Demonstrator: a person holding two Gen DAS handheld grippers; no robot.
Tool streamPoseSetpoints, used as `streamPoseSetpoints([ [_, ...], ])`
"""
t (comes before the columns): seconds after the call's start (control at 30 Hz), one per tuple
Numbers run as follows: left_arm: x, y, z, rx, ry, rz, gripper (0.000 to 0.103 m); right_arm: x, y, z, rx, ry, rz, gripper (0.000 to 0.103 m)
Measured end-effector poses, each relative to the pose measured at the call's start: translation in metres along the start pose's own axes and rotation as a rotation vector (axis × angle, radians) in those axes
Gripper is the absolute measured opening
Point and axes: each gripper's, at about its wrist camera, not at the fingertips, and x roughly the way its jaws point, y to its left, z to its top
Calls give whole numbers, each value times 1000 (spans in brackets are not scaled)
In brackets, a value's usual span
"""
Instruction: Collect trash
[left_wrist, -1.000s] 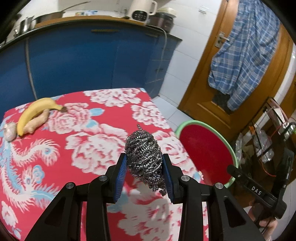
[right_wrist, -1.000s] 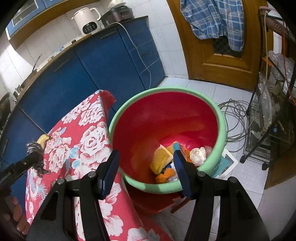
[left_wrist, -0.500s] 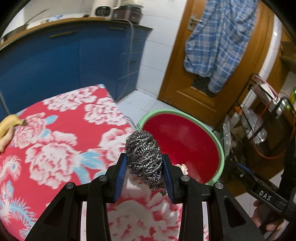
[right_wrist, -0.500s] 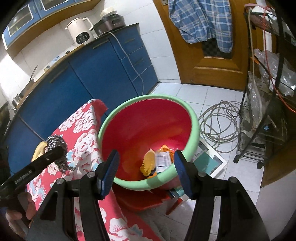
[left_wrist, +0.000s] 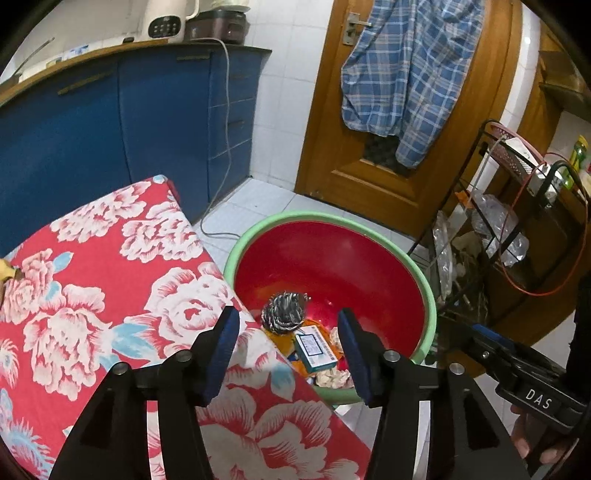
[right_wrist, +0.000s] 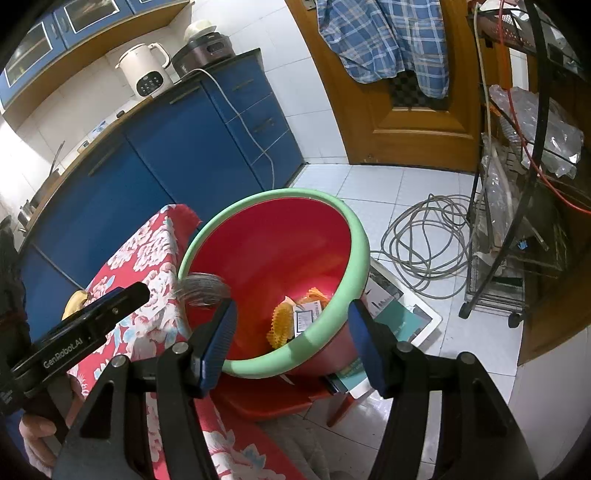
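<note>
A steel wool scrubber (left_wrist: 283, 314) is inside the red basin with a green rim (left_wrist: 428, 291), above other trash such as a small box (left_wrist: 314, 350) and crumpled paper. In the right wrist view the scrubber (right_wrist: 201, 288) is a blurred shape at the basin's near rim (right_wrist: 360, 254). My left gripper (left_wrist: 288, 347) is open and empty, over the table edge next to the basin. My right gripper (right_wrist: 291, 336) is open and empty, just in front of the basin.
The table has a red floral cloth (left_wrist: 110, 288) with a banana (right_wrist: 75, 301) at its far end. Blue cabinets (left_wrist: 110, 129), a wooden door with a plaid shirt (left_wrist: 406, 74), a wire rack (right_wrist: 524, 184) and a coiled cable (right_wrist: 424, 243) surround the basin.
My left gripper carried the scrubber from over the table to the basin, opened and let it go. The scrubber now is in the basin. The right gripper drew back slightly.
</note>
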Motion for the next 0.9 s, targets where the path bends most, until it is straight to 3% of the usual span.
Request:
streamPoseSetpoints([
  [0.53, -21, 20, -12, -56, -6, 69, 57, -8, 19, -4, -41, -8, 24, 68],
  [0.9, -55, 41, -24, -100, -37, 165, 67, -20, 50, -12, -108, -16, 53, 72],
])
